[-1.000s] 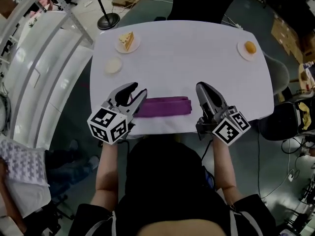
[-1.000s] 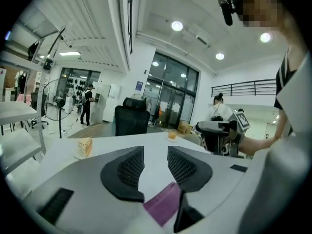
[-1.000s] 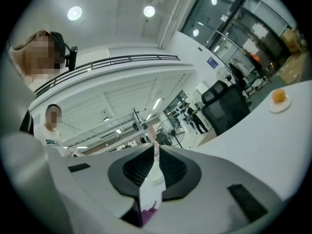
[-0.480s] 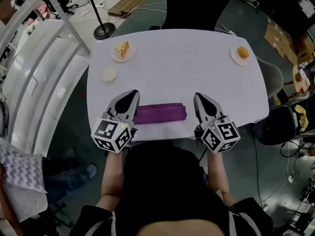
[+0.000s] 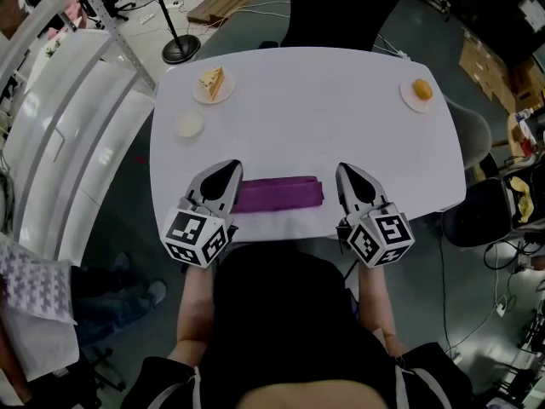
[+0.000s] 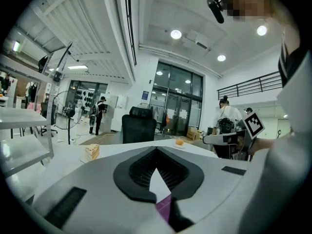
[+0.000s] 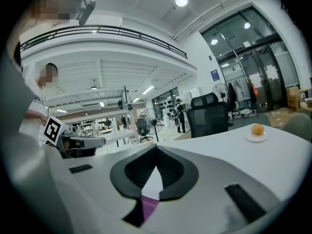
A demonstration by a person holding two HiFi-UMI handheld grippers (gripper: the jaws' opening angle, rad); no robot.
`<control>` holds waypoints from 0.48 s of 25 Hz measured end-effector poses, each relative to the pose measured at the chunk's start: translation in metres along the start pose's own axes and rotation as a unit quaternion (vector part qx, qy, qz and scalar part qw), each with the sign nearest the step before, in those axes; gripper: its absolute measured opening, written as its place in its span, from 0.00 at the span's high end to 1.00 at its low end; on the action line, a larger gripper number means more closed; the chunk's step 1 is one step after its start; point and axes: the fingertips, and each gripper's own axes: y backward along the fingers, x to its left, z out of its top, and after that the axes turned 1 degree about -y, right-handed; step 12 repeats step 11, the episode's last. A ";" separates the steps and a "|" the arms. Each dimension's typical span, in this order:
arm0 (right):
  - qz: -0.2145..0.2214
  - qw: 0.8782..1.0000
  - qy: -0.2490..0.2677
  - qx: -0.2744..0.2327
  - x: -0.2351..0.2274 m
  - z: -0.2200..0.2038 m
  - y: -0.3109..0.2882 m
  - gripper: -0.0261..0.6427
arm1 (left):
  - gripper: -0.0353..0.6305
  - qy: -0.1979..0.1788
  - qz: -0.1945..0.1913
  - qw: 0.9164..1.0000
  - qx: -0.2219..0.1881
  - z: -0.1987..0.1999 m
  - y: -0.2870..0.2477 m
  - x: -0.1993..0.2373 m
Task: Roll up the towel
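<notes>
Towel [image 5: 278, 194] first: from the head view it is a soft purple cloth lying as a long, flat band along the near edge of the smooth white table [image 5: 324, 109]. The left gripper [image 5: 225, 175] sits at its left end and the right gripper [image 5: 351, 179] just off its right end. In the left gripper view the grey, ribbed jaws are pressed tip to tip, and a sliver of purple shows in the slot below them; I can't tell whether any cloth is nipped. The right gripper view shows the same: jaws together, purple low in the gap. My worry is that the closed tips have caught nothing. Then the limp band may skid on the slick top, slip over the near edge, or wind crooked if one end leads.
</notes>
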 end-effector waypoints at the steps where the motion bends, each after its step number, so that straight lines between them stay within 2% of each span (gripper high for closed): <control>1: 0.000 1.000 0.000 0.001 0.001 -0.001 -0.001 0.96 | 0.94 0.000 0.001 1.000 0.001 0.000 0.001 0.001; 12: 0.009 1.000 -0.004 0.015 0.007 -0.010 -0.006 0.96 | 0.94 0.000 0.006 1.000 0.005 -0.005 0.005 0.006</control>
